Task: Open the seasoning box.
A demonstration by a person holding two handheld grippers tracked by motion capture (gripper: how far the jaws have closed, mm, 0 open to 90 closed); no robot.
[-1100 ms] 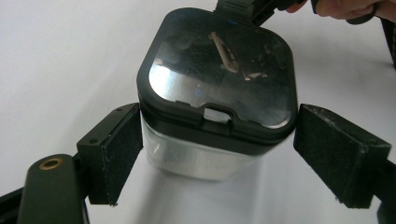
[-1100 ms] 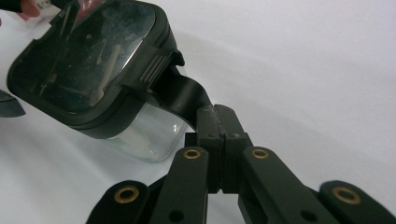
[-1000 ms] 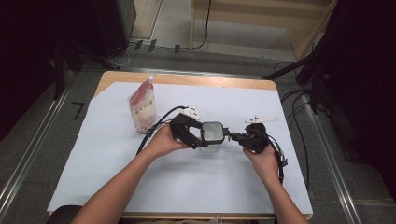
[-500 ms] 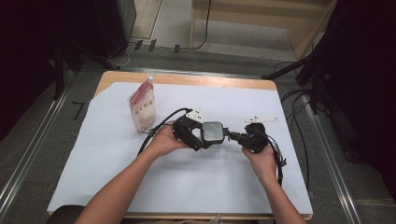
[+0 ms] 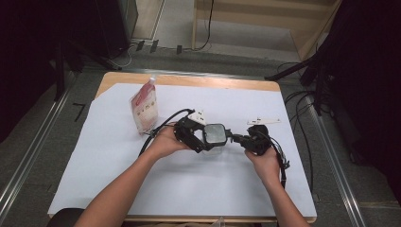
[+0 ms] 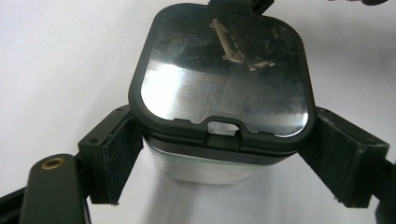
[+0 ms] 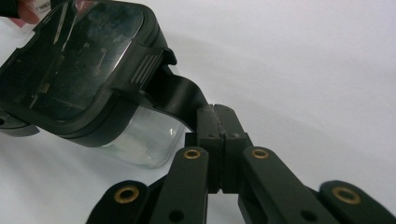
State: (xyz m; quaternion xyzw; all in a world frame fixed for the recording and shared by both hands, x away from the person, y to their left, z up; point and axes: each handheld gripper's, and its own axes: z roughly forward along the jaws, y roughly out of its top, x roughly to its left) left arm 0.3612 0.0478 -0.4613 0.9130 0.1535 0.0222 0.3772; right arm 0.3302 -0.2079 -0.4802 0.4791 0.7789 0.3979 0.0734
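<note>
Black-lidded container (image 5: pixel 215 137) stays gripped; nothing has shifted.

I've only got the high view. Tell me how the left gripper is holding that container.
Observer: In the left gripper view, its two pads press opposite sides of the clear container, just below the black lid.
Operator: Now report the right gripper's hold.
Observer: The right gripper is shut on the lid's latch flap, jaws together.
Operator: Describe the lid's top.
Observer: It is a glossy panel mirroring the room above, with a small notch at its near edge.
</note>
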